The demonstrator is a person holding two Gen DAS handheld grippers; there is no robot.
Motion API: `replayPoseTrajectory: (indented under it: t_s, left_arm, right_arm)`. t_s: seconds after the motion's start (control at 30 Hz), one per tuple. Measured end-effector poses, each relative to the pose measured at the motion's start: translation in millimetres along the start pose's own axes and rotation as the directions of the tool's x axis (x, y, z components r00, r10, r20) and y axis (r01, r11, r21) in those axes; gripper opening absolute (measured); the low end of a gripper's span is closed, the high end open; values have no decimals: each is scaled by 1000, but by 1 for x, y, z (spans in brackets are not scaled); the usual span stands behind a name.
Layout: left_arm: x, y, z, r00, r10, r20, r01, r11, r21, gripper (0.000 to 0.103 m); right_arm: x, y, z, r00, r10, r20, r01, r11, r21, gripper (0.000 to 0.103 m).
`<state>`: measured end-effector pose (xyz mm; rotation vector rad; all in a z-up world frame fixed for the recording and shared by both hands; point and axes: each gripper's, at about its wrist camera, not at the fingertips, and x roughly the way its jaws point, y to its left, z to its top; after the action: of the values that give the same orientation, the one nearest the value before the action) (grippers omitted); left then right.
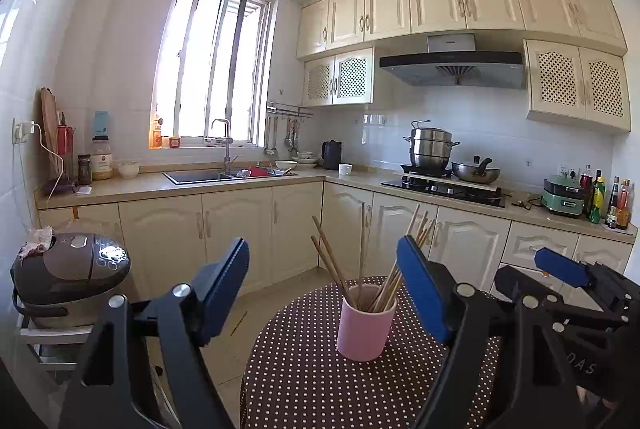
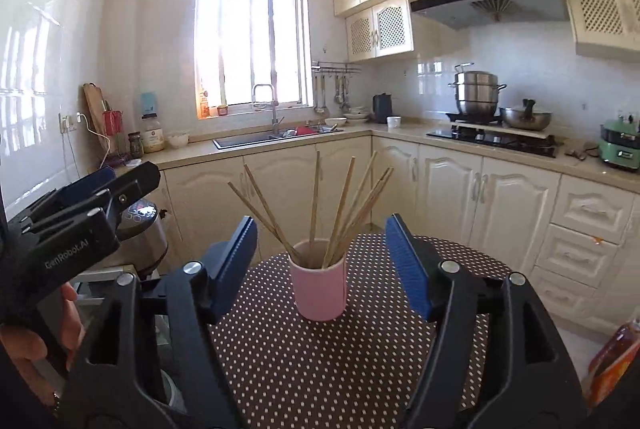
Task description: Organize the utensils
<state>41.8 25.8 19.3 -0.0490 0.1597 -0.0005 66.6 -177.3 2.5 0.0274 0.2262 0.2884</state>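
A pink cup (image 1: 365, 325) (image 2: 318, 283) stands upright on a round table with a brown dotted cloth (image 1: 304, 373) (image 2: 320, 361). Several wooden chopsticks (image 1: 384, 269) (image 2: 340, 205) stand fanned out in the cup. My left gripper (image 1: 324, 293) is open in front of the cup, its blue pads apart and empty. My right gripper (image 2: 322, 261) is open too, short of the cup, with nothing between its pads. In the left wrist view the right gripper (image 1: 568, 269) shows at the right edge. The left gripper (image 2: 92, 189) shows at the left of the right wrist view, with a hand (image 2: 36, 341) under it.
A rice cooker (image 1: 68, 269) (image 2: 142, 229) sits on a low rack left of the table. Cream cabinets, a sink (image 1: 224, 175) and a hob with pots (image 1: 448, 165) line the far walls. One stick (image 1: 239, 323) lies on the floor. An orange packet (image 2: 612, 357) shows at right.
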Motion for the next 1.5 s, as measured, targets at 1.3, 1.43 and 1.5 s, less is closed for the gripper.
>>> replayPoseTrajectory:
  t_s: [1.3,1.43,1.5]
  left_arm:
    - [-225,-27,-33,980,64,187,-89,987,132,83]
    - [-230,-26,-32,979,66,191,-90,988,122,83]
    - [-232,-26,-32,979,65,191,-90,988,126,83]
  right_arm:
    - [-199,64,-42,955,-146,257,167,984,-62,83]
    - [-204,68,-45,954,-140,266,163,984,-66,83]
    - [-206,67,-45,951,-138,276,160,986,-57,83]
